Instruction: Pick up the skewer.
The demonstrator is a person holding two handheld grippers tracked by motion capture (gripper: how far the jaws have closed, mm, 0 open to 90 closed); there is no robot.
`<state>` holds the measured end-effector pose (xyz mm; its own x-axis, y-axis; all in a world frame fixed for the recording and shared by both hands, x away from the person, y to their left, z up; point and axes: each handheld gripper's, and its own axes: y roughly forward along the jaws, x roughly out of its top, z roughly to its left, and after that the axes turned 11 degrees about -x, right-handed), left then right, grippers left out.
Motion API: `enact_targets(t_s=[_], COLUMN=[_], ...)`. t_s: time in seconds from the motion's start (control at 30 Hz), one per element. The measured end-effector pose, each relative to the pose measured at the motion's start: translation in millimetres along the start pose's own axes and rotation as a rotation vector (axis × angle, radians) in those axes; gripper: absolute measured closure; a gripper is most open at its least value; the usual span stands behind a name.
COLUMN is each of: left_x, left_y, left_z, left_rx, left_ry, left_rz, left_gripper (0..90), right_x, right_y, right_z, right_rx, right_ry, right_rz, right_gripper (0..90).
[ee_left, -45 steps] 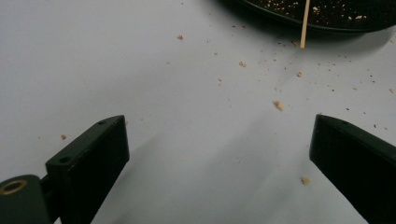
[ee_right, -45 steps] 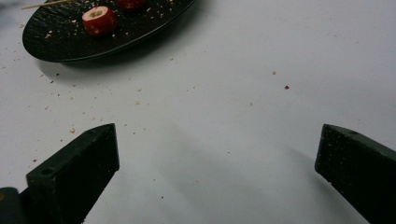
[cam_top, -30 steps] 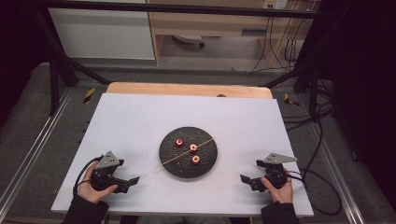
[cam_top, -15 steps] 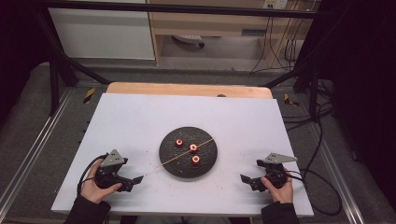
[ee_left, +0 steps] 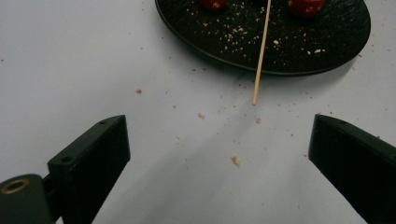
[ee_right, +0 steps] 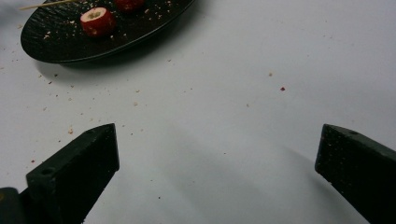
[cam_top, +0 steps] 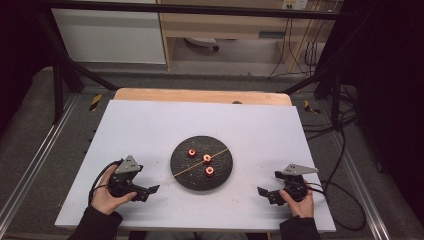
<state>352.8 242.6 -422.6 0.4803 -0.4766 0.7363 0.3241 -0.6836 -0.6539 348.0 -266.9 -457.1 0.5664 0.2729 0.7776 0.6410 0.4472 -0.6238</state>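
At table centre: round black plate on white tabletop, three red cored fruit pieces on it, crumbs scattered. Thin wooden skewer lies diagonally across plate, near end overhanging rim onto tabletop, pointing toward left gripper. Left gripper low at plate's left, jaws spread wide, nothing between them. Right gripper at plate's right, well apart from it, jaws likewise released, empty.
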Motion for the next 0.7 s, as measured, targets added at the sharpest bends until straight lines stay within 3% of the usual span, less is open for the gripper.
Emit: enact_targets(t_s=[0.7], left_x=[37.0], left_y=[17.8], left_z=[-6.2], left_rx=[-0.023], left_ry=[0.041], left_rz=[0.04], left_gripper=[5.1], right_x=[-0.1], right_y=[-0.1], right_z=[0.5], right_rx=[0.0], right_ry=[0.003], right_rz=[0.004], right_gripper=[0.6])
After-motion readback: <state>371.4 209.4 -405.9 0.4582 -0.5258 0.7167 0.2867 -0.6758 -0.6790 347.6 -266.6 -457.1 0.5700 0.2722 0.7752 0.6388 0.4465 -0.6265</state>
